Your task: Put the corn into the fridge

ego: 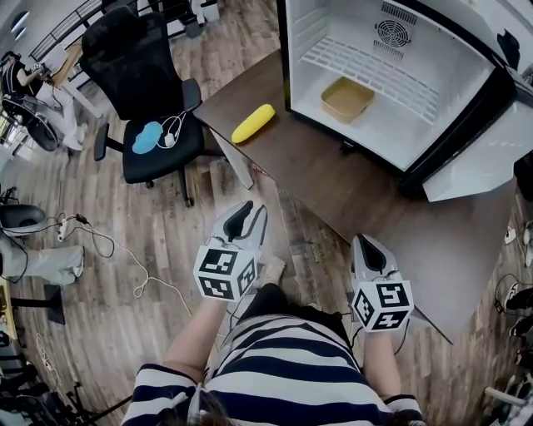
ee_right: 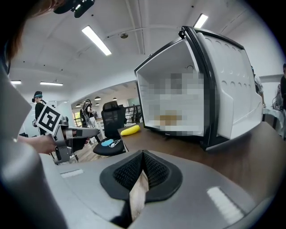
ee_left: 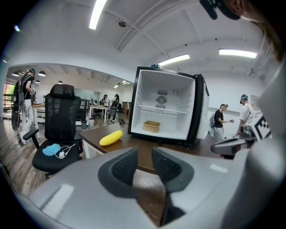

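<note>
Holding nothing at all: the left gripper (ego: pixel 247 215) has its jaws slightly apart, while the right gripper (ego: pixel 366 244) is pinched together (both hang close to the person). The corn (ego: pixel 253 123) lies on the table (ego: pixel 333 183) beside the open fridge (ego: pixel 433 79), well apart from both.

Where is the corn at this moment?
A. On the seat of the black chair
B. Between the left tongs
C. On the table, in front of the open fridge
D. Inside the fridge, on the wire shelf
C: the corn lies on the table near its corner, outside the open fridge, which holds only a small tray.
</note>
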Available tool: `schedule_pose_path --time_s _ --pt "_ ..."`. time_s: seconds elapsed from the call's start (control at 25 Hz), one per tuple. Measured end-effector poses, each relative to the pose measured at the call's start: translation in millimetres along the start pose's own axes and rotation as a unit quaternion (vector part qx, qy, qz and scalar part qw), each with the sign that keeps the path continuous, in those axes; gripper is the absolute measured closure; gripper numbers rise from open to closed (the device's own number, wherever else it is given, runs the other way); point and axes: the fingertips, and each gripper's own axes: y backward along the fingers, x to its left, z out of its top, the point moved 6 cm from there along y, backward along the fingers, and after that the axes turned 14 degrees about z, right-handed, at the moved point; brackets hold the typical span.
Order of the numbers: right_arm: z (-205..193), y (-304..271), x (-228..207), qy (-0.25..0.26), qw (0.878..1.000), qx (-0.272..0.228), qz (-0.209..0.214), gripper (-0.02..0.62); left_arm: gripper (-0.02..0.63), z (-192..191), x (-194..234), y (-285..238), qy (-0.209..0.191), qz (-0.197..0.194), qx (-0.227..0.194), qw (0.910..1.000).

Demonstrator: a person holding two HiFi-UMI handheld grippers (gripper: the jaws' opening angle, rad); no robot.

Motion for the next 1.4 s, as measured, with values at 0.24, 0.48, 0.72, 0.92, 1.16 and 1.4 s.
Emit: schedule_pose_path --time_s 0.24,0.48,0.72,0.92,1.16,1.4 --pt "13.6 -36.1 -0.6 -0.001 1.0 0.012 -0.005 0.604 0.606 10.7 22.9 -40.2 -0.022 -0.015 0.006 0.9996" --pt "21.4 -78.1 -1.6 0.001 0.999 0.036 -0.004 0.604 0.606 14.9 46.5 -85.3 -0.037 -0.025 0.015 0.9989" --pt "31.4 -117.1 -2.8 -0.001 0.998 0.056 0.004 0.604 0.606 22.7 72.4 -130.0 -0.052 -0.03 0.022 0.998" --pt "31.7 -143.2 -9.2 -0.01 0.998 0.068 0.002 0.604 0.606 25.7 84.0 -166.2 -0.083 -0.035 0.037 0.9953" --pt "31.0 -171.2 -15.4 -0.022 0.996 0.083 0.004 0.604 0.606 31.0 96.9 -207.3 -0.112 -0.038 0.05 0.9917" --pt "33.4 -196.4 -18.0 -0.027 0.995 0.095 0.001 0.604 0.606 34.0 113.3 -246.9 -0.128 -0.039 0.065 0.9888"
